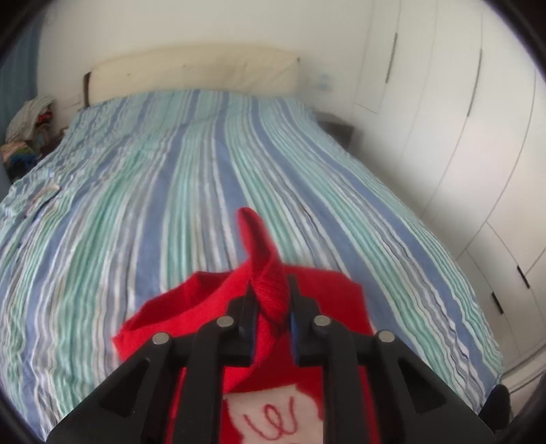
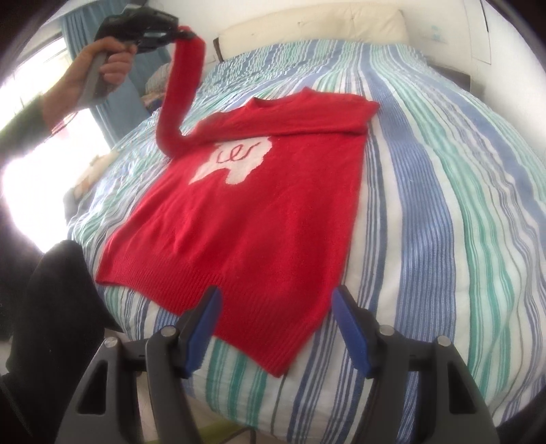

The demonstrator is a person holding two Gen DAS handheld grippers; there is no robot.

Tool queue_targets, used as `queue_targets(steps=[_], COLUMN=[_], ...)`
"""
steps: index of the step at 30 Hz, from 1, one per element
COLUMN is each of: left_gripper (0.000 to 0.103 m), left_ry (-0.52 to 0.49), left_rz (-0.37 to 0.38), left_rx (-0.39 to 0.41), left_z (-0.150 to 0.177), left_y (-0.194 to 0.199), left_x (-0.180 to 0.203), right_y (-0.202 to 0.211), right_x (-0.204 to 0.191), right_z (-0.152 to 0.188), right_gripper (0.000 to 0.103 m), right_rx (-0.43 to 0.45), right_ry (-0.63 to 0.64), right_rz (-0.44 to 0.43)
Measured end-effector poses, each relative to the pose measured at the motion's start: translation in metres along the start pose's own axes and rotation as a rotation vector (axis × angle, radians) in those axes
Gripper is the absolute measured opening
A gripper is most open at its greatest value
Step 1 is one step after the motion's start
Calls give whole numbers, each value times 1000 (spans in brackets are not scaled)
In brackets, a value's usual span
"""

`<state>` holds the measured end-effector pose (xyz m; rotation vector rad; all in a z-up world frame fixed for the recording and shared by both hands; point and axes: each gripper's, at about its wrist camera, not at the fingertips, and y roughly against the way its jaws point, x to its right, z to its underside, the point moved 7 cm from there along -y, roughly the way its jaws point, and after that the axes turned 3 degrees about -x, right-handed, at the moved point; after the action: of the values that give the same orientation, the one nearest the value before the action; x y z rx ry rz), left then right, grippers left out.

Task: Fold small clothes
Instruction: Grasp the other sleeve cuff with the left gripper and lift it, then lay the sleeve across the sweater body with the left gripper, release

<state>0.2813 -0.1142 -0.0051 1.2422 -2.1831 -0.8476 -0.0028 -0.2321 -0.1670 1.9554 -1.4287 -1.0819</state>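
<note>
Sweater (image 2: 252,211) sleeve (image 2: 177,92) clamped in left gripper (image 1: 271,300), right gripper (image 2: 276,328) wide open

Sweater (image 2: 259,218): red, white chest motif, flat on striped bedspread (image 2: 443,205).
Sleeve (image 2: 177,92): lifted, cuff clamped by left gripper (image 2: 186,33).
Right gripper (image 2: 276,328): fingers apart, above hem.

red sweater (image 2: 245,218) | flat, white chest patch | hem between right tongs | one sleeve raised in left tongs
</note>
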Motion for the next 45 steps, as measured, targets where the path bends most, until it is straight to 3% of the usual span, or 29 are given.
queue_targets(steps=[1, 2, 4, 6, 10, 13, 16, 19, 21, 22, 24, 25, 26, 28, 32, 40, 42, 44, 45], left_gripper=[80, 88, 86, 86, 86, 78, 77, 78, 77, 73, 47, 14, 5, 4, 4, 9, 17, 44, 51], left_ry=[-27, -48, -69, -29, 132, 218, 149, -34, -109, -105, 7, 109, 208, 264, 220, 279, 285, 303, 324], left_rz=[1, -11, -10, -5, -97, -180, -214, -238, -308, -358, -461, -444, -390, -401, -415, -338, -277, -235, -220], left_rx=[-50, -73, -90, -104, -113, -151, -193, -238, -240, -233, -227, -221, -201, -158, -164, -198, -219, -203, -175], left_z=[9, 19, 39, 58, 94, 131, 165, 187, 190, 189, 185, 186, 190, 199, 223, 227, 231, 225, 217], left_y=[-16, -26, -34, -33, -17, -3, 2, -13, -32, -42, -58, -63, -63, -55, -53, -42, -31, -16, -8], left_x=[15, 24, 27, 12, -61, -124, -142, -120, -110, -114, -141, -158, -168, -171, -165, -171, -170, -174, -178], right_y=[1, 1, 2, 3, 4, 1, -6, -11, -13, -15, -16, -15, -14, -13, -11, -18, -17, -17, -16], right_x=[3, 5, 9, 13, 20, 27, 32, 31, 30, 29, 29, 29, 30, 31, 38, 38, 38, 39, 40], right_z=[-1, -1, -2, -3, -2, -2, -3, 0, 2, 2, 3, 4, 4, 5, 5, 7, 5, 4, 4], right_gripper=[66, 66, 66, 66, 66, 66, 66, 66, 66, 66, 66, 66, 66, 66, 66, 66, 66, 66, 66], right_rx=[3, 6, 9, 13, 19, 11, -6, -24, -34, -39, -44, -45, -46, -43, -35, -55, -46, -42, -42], right_ry=[-13, -25, -48, -67, -106, -146, -172, -172, -166, -163, -159, -157, -156, -160, -183, -186, -186, -191, -194], right_rz=[-1, -4, -7, -15, -29, -41, -49, -45, -38, -34, -26, -22, -18, -8, -4, -20, -17, -19, -21])
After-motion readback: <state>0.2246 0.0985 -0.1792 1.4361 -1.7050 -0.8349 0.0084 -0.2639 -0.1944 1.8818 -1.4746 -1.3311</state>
